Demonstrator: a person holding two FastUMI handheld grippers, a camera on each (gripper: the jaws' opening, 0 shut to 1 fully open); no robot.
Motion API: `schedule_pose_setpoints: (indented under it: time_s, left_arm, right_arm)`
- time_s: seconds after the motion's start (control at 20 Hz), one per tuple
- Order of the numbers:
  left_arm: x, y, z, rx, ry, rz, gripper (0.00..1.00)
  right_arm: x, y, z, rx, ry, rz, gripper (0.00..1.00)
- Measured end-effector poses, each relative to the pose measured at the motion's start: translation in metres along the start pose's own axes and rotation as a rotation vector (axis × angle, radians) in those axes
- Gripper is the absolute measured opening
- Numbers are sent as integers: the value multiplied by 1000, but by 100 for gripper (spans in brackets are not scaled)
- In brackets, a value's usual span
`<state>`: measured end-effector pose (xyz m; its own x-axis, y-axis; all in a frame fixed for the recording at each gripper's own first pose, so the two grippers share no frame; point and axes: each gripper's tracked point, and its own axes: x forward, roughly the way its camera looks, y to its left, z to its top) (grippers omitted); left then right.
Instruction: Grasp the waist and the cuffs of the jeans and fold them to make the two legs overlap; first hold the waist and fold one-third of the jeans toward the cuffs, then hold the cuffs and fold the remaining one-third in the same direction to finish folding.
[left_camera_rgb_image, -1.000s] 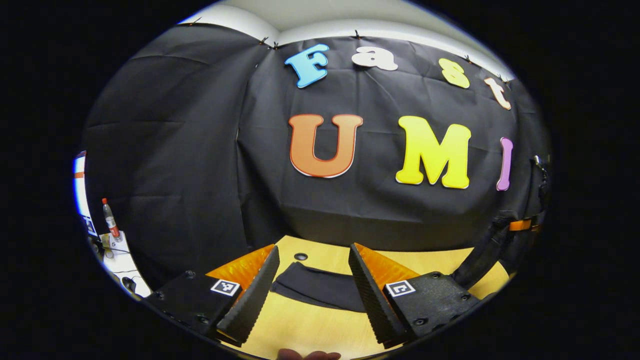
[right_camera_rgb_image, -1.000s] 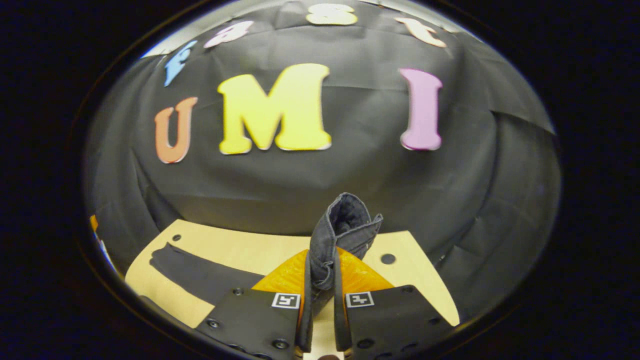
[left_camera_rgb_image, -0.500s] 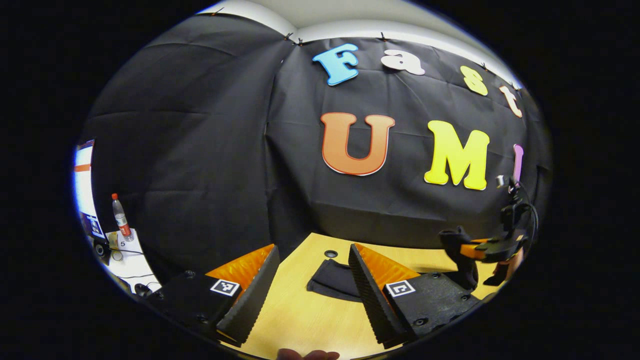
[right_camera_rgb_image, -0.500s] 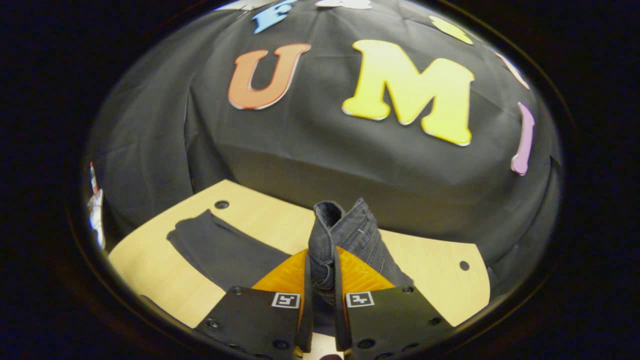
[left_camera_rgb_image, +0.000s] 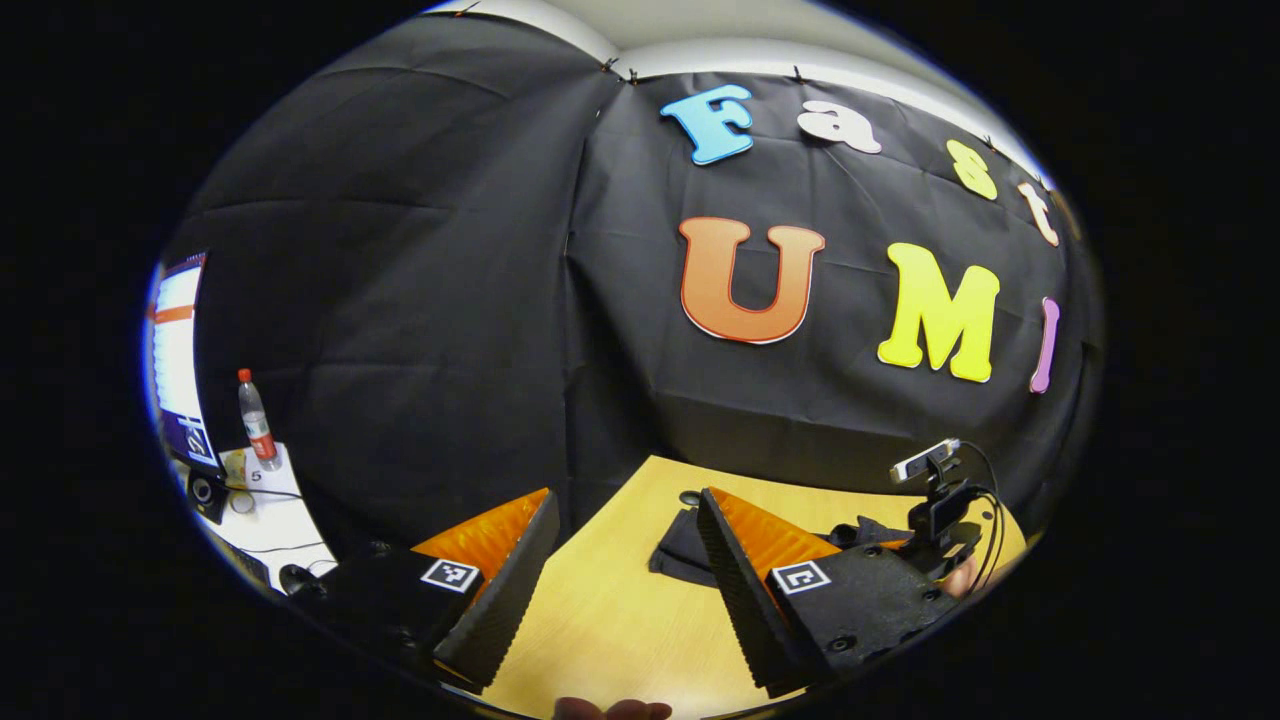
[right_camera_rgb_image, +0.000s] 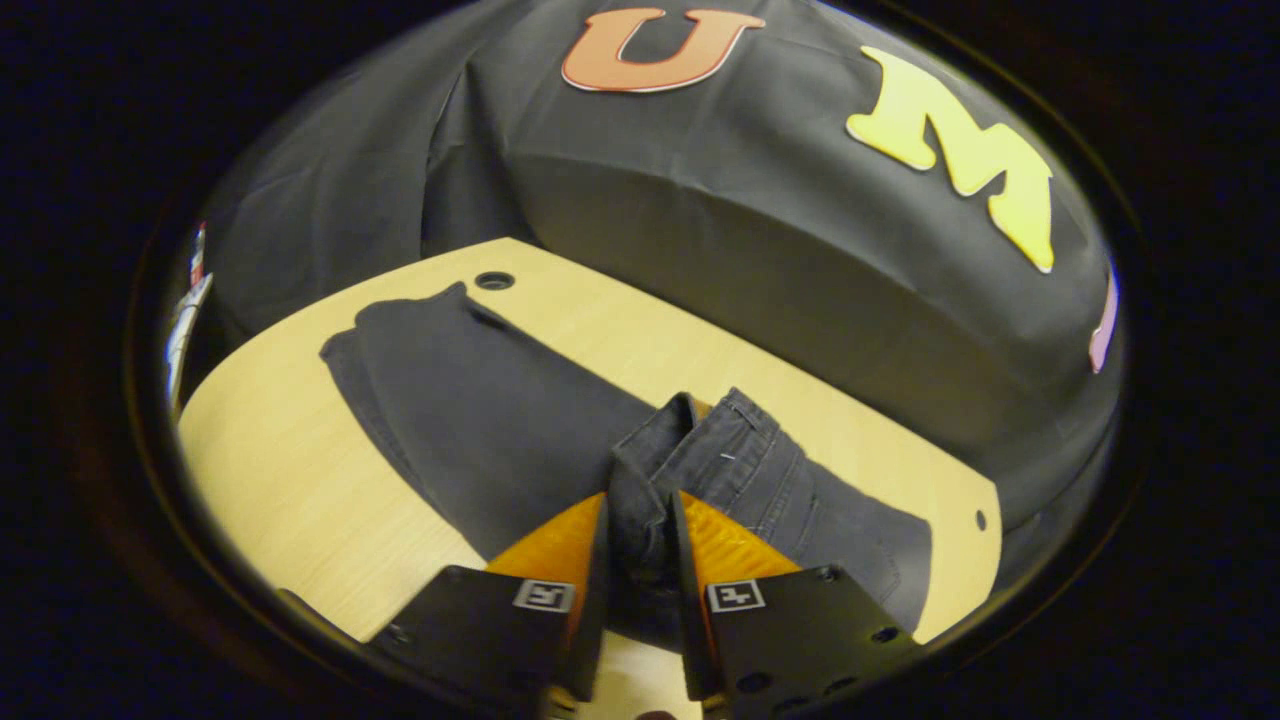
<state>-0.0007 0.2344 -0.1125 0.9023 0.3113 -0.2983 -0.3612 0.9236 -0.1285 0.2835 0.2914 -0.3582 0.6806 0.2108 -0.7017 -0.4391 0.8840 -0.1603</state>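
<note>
In the right gripper view, the right gripper (right_camera_rgb_image: 640, 560) sits at the bottom centre of the frame with its fingers (right_camera_rgb_image: 592, 590) clamped on a bunched fold of the jeans (right_camera_rgb_image: 500, 410), at the waist end where seams and stitching show. From that pinched fold the dark denim spreads over the tabletop (right_camera_rgb_image: 290, 480): the legs run toward the upper left of the frame and end just short of a round hole (right_camera_rgb_image: 494, 280) in the wood, while a shorter stretch with pocket seams lies toward the lower right, near the tabletop's edge. A second, smaller hole (right_camera_rgb_image: 979, 520) sits at the right rim of the tabletop.

In the left gripper view, the left gripper (left_camera_rgb_image: 625, 590) is at the bottom centre with its fingers (left_camera_rgb_image: 510, 590) spread wide apart, nothing between them; bare wood shows in the gap. The far end of the jeans (left_camera_rgb_image: 680, 545) lies on the tabletop just left of and behind the right-hand finger, in the lower middle of the frame. Farther off at the lower right of that frame, the right gripper (left_camera_rgb_image: 935, 525) shows with its cable, low over the tabletop beside dark denim. At the far left of the frame, a bottle (left_camera_rgb_image: 256, 405) stands on a white side table (left_camera_rgb_image: 270, 515), next to a lit screen (left_camera_rgb_image: 175, 350).
</note>
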Motion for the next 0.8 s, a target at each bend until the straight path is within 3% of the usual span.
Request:
schedule_pose_setpoints:
  time_s: [0.05, 0.15, 0.3, 0.35, 0.4, 0.5, 0.8]
  left_arm:
    - [2, -1, -2, -8, 8, -7, 90]
    - [9, -5, -4, -12, 11, -15, 90]
    - [19, -14, -3, -14, 4, -28, 90]
    - [20, -16, -7, -21, 7, -37, 90]
    - [26, -20, -11, -35, 19, -48, 90]
    - [34, -27, -22, -80, 43, -67, 90]
    - [88, -32, -85, -257, 187, -81, 90]
  right_arm:
    - [-2, 1, 1, 2, -1, 5, 44]
    - [-5, 10, 6, 19, -22, 43, 53]
    - [-24, 11, 18, 56, -59, 86, 75]
    - [-33, 9, 23, 74, -72, 100, 75]
    - [-43, 3, 26, 99, -80, 111, 87]
    - [-70, -11, 34, 147, -96, 125, 91]
    - [-173, -82, 55, 225, -167, 114, 89]
